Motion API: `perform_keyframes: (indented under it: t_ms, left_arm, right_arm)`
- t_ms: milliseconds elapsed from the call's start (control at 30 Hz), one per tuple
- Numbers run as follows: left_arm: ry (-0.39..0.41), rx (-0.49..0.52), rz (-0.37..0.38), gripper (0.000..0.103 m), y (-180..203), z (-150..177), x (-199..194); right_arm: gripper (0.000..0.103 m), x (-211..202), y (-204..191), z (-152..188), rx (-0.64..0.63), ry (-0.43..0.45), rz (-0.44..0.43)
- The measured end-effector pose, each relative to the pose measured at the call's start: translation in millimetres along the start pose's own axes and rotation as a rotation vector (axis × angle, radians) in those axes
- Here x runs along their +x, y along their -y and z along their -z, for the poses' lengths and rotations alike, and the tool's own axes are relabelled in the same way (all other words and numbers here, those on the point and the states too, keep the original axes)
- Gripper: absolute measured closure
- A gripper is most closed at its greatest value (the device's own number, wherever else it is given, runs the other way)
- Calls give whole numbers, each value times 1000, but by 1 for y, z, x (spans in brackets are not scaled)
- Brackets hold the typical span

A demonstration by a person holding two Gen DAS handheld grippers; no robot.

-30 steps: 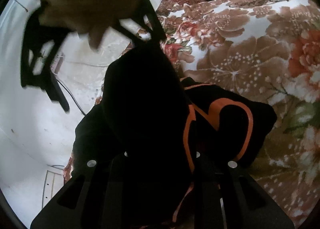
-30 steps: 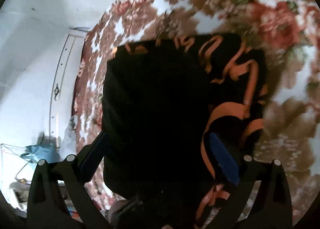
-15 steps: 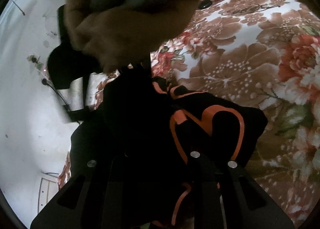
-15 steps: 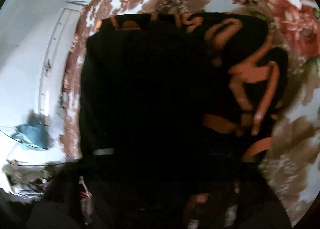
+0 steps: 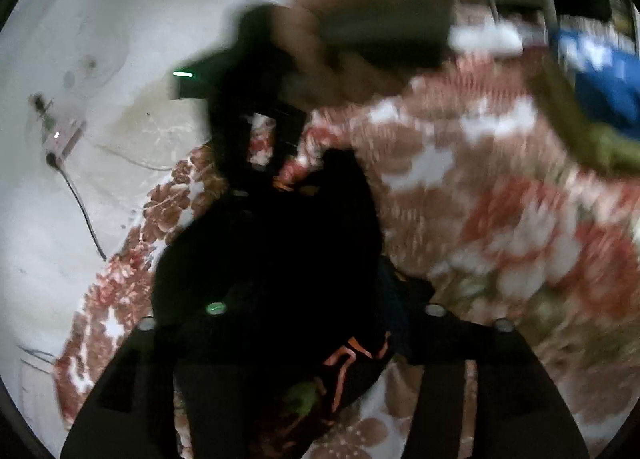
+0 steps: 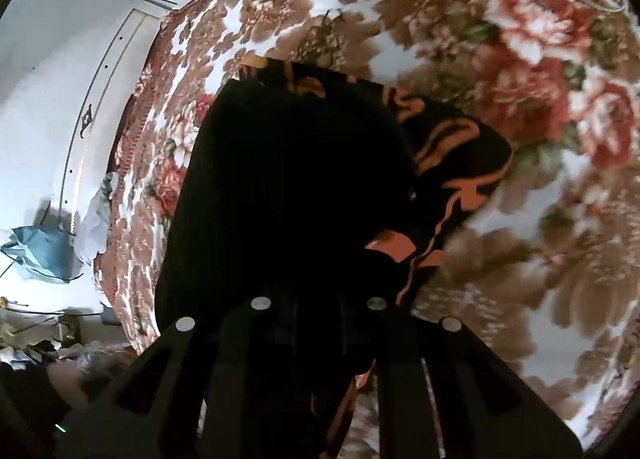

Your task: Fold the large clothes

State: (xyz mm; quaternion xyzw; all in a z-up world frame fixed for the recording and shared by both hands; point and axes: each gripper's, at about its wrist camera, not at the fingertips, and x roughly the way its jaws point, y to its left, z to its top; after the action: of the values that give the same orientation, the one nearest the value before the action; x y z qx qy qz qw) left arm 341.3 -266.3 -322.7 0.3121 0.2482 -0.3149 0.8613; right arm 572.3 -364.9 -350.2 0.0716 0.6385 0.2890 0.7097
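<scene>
A black garment with orange print (image 6: 304,187) lies bunched on the floral bedspread (image 6: 520,59). My right gripper (image 6: 316,311) is shut on its near edge, the fabric bulging up between the fingers. In the blurred left wrist view the same black garment (image 5: 272,259) fills the gap of my left gripper (image 5: 320,315), whose fingers sit wide apart around it; whether they clamp it I cannot tell. The other gripper and the hand holding it (image 5: 256,111) show at the top of that view, just beyond the garment.
The bedspread's left edge (image 6: 132,163) drops to a white wall with a cable and socket (image 5: 60,139). A blue cloth (image 6: 40,251) and clutter lie on the floor at lower left. A blue and green object (image 5: 592,99) sits at far right.
My right gripper has closed on the garment's edge and pulled back. The left view has swung and blurred; the orange print is now mostly hidden under black fabric.
</scene>
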Motion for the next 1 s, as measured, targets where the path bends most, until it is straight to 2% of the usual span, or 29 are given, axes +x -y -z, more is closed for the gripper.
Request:
perform_keyframes:
  t_ms: [100, 133, 200, 267, 300, 333, 400, 467, 600, 667, 767, 833, 867, 900, 967, 1000]
  left_arm:
    - [13, -135, 12, 44, -47, -12, 7]
    - [-14, -196, 17, 47, -68, -8, 23]
    - [-96, -297, 61, 64, -99, 11, 62]
    - [-205, -297, 68, 63, -110, 47, 102]
    - [-174, -279, 102, 63, -108, 64, 110]
    - [-193, -283, 103, 63, -107, 74, 117]
    - [-186, -273, 100, 63, -102, 82, 121]
    - [-182, -305, 113, 63, -102, 87, 125]
    - [-180, -338, 115, 63, -101, 99, 137]
    - [-182, -321, 97, 63, -97, 99, 131]
    - [-183, -362, 111, 63, -103, 93, 129]
    - [-181, -357, 116, 56, -103, 85, 120]
    - [-186, -355, 130, 34, -104, 80, 115]
    - [-189, -343, 115, 5, -106, 70, 106]
    - [-138, -321, 56, 5, -114, 57, 84]
    - [-129, -320, 32, 5, -122, 50, 75]
  right_arm:
    - [89, -8, 5, 1, 4, 15, 22]
    - [88, -3, 7, 4, -2, 15, 38]
    - [88, 16, 12, 10, -12, 7, 67]
    - [88, 36, 24, 17, 9, -3, 82]
    - [88, 44, 28, 18, 9, -4, 82]
    - [88, 54, 35, 21, 18, 1, 60]
    - [87, 71, 43, 27, 41, 10, 55]
    - [84, 86, 52, 34, 55, 33, 59]
    - [81, 94, 76, 46, 135, 67, -10]
    - [80, 94, 77, 51, 117, 73, 9]
    - [67, 87, 72, 56, 86, 78, 89]
    - [53, 75, 60, 59, 44, 85, 181]
    - [49, 65, 52, 60, 29, 95, 215]
    - [44, 54, 45, 61, 21, 112, 234]
    - [24, 27, 32, 58, 27, 176, 262]
    - [11, 14, 26, 55, 35, 213, 263]
